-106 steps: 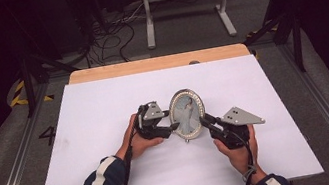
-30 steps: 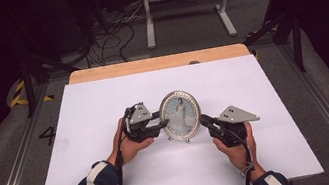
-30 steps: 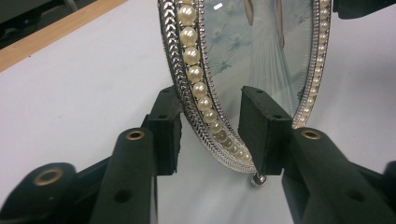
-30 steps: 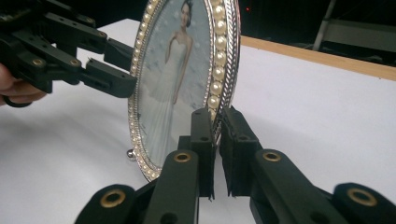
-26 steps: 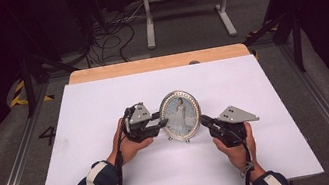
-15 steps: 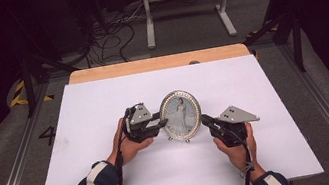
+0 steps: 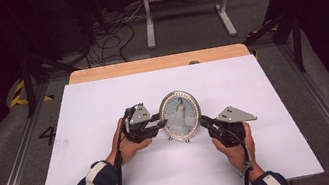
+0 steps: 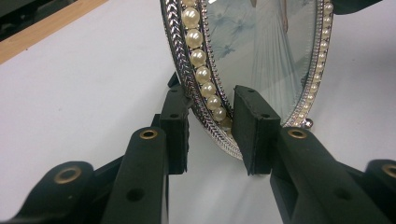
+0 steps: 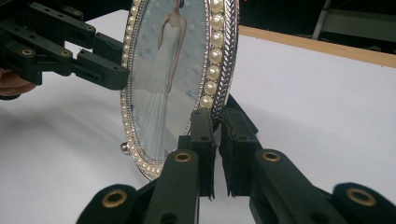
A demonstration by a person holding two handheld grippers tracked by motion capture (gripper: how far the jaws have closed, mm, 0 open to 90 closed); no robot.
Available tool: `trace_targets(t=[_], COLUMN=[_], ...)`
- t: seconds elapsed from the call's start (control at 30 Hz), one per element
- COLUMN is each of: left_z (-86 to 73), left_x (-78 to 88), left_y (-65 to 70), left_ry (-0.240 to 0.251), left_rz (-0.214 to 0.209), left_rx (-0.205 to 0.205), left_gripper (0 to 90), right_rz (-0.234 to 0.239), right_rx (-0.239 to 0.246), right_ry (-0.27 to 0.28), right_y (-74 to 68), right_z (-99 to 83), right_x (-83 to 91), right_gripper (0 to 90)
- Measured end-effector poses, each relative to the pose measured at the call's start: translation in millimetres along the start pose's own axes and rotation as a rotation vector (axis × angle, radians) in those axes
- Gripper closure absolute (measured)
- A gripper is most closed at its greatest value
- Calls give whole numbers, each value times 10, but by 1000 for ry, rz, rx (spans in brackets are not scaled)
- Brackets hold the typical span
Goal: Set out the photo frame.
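Right gripper point(image 9: 214, 154) pinches oval frame's point(image 7: 180, 115) rim; left gripper point(image 8: 210, 126) straddles opposite edge, jaws just closing, not pressing. Uneven squeeze could tip it.

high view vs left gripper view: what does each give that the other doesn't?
High view alone: the whole oval picture frame standing upright on the white table, the left gripper and right gripper at its two sides, both forearms, the floor cables. Left gripper view alone: the frame's rim sits between the jaws, with a visible gap at the front pad; pearl trim in detail. Both: the frame's bride photo, white tabletop, wooden edge.
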State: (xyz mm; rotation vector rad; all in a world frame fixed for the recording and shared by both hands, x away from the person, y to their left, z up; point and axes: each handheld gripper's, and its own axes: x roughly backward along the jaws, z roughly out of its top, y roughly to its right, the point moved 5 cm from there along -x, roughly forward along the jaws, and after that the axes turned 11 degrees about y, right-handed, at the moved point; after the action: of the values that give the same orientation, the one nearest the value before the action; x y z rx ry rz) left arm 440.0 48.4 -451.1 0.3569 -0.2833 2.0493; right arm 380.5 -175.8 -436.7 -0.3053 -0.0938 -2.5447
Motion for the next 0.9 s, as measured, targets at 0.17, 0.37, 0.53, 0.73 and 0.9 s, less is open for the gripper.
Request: trace_targets(t=[0.17,0.37,0.53,0.73,0.9], left_z=[2,-5,-40,-59,-71], left_x=[12,38,71,106,112], left_y=[15,39,40,74,92], left_ry=[1,-1,-14,-32,-24], left_rz=[0,5,7,26,29], left_rx=[0,-5,-6,-39,-29], left_gripper=[674,674,672,673,650], right_rz=[2,-2,2,11,23], right_rx=[-4,-26,-20,-38,-37], right_ry=[0,-3,3,3,5], right_y=[13,52,35,64,79], right_z=[-3,-11,21,33,44], right_x=[-9,-38,-82,-143,-176], right_gripper=[845,844,842,836,834])
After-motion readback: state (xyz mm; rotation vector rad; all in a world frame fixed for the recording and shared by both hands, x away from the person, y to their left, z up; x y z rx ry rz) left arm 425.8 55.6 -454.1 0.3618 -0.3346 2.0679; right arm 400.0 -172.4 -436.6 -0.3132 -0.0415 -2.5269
